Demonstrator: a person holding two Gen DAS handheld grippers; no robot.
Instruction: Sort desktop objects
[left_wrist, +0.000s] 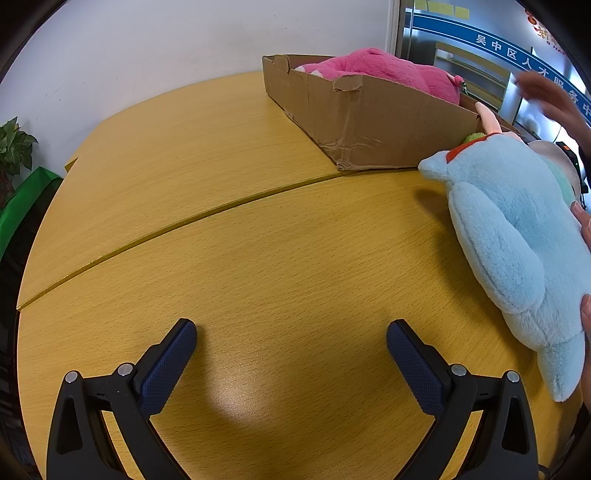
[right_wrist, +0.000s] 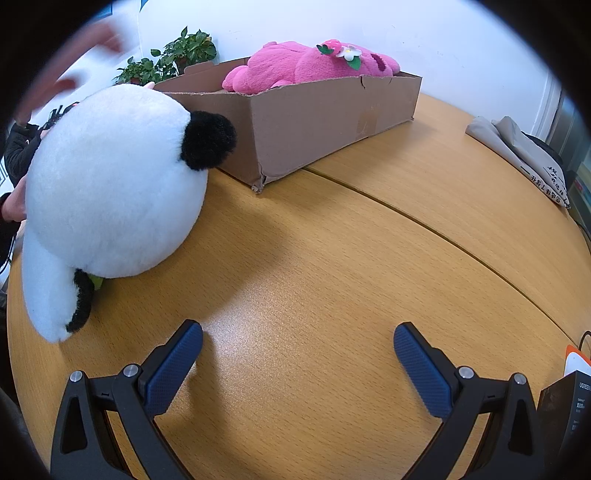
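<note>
A cardboard box (left_wrist: 369, 125) (right_wrist: 314, 125) stands at the back of the wooden table and holds a pink plush toy (left_wrist: 384, 68) (right_wrist: 314, 64). A light blue plush toy (left_wrist: 517, 243) lies on the table at the right of the left wrist view, with a person's fingers (left_wrist: 585, 221) on its far side. A white and black panda plush (right_wrist: 110, 184) rests at the left of the right wrist view, beside the box. My left gripper (left_wrist: 291, 341) and right gripper (right_wrist: 298, 341) both stand open over bare table, nothing between their fingers.
A blurred hand (left_wrist: 546, 96) (right_wrist: 62, 88) moves behind the toys. Potted plants (right_wrist: 177, 55) stand by the wall. A grey cloth bag (right_wrist: 524, 155) lies at the far right, and a dark carton (right_wrist: 569, 417) at the near right edge. A seam (left_wrist: 184, 225) crosses the table.
</note>
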